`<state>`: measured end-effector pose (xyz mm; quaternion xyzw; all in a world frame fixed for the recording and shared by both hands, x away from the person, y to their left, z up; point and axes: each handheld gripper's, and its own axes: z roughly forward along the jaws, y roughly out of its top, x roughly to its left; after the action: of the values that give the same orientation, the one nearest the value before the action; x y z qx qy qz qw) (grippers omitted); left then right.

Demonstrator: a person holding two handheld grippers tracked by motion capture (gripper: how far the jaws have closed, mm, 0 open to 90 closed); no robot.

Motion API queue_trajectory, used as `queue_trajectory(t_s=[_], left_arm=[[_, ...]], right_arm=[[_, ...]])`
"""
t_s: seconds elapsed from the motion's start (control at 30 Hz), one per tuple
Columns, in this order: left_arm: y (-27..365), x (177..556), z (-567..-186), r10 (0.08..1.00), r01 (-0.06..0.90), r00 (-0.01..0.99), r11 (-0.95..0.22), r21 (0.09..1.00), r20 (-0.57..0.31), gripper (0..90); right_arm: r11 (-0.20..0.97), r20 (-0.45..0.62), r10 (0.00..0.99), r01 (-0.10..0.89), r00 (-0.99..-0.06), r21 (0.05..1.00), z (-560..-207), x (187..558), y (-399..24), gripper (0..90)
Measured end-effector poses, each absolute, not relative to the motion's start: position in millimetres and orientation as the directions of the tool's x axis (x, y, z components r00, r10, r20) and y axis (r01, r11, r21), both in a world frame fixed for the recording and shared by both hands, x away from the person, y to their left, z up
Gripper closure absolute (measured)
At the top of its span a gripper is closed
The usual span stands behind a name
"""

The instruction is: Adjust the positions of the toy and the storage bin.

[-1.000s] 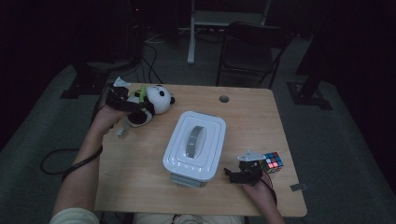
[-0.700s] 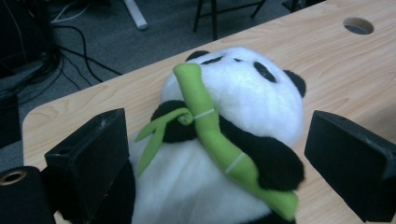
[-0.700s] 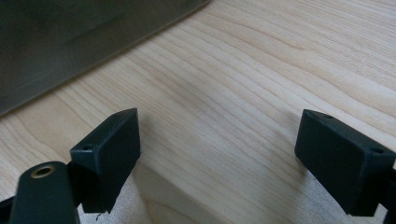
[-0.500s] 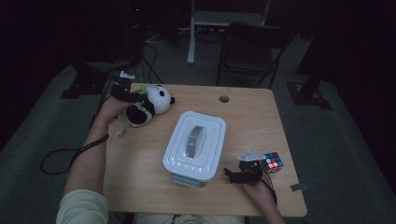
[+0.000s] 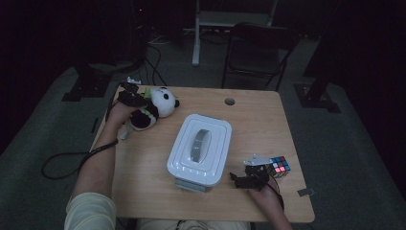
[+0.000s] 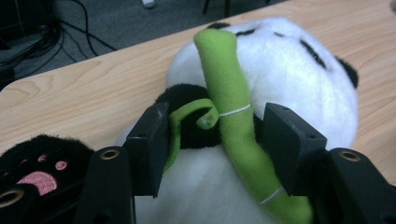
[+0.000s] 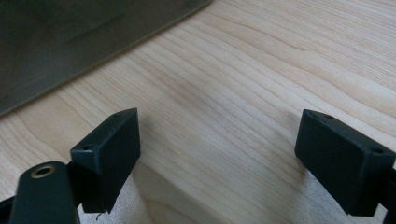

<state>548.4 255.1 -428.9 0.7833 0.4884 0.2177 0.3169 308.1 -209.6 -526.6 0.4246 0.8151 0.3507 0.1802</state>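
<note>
Left gripper view: my left gripper, jaws just closing, straddles the plush panda's green bamboo stalk, not yet clamped.

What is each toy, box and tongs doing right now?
Panda: lying on the table, green stalk between the left tongs.
Left tongs: just been closing, not yet squeezing.
Box: lid on.
Cube: scrambled, untouched.
Right tongs: open, empty.

Panda plush, black-and-white, lies on its back at table's 10 o'clock corner, green bamboo stalk across its chest.
</note>
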Motion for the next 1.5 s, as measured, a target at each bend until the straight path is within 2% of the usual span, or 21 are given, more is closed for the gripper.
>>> queue_trajectory(t_s=[0.17,0.33,0.47,0.7,1.03,1.5], left_arm=[[252,548,-432,0.906,0.638,0.421,-0.33,0.695,0.045,49.6],[247,545,-429,0.914,0.639,0.398,-0.337,0.692,0.078,64.4],[249,541,-427,0.936,0.641,0.351,-0.269,0.719,0.038,68.1],[258,524,-414,0.942,0.626,0.335,-0.245,0.74,0.029,69.7],[264,487,-389,0.924,0.588,0.383,-0.227,0.777,-0.02,69.7],[250,440,-393,0.893,0.578,0.448,-0.255,0.775,-0.041,69.4]], right_arm=[[0.394,0.004,0.818,0.566,-0.575,0.724,-527,308,-210,14.0],[0.394,0.004,0.818,0.566,-0.575,0.725,-527,308,-210,14.0],[0.394,0.004,0.818,0.566,-0.575,0.725,-527,308,-210,14.0],[0.393,0.004,0.818,0.566,-0.575,0.724,-527,308,-210,14.0],[0.391,0.005,0.821,0.568,-0.571,0.724,-527,308,-209,14.0],[0.39,0.005,0.821,0.568,-0.571,0.724,-527,308,-209,14.0]])
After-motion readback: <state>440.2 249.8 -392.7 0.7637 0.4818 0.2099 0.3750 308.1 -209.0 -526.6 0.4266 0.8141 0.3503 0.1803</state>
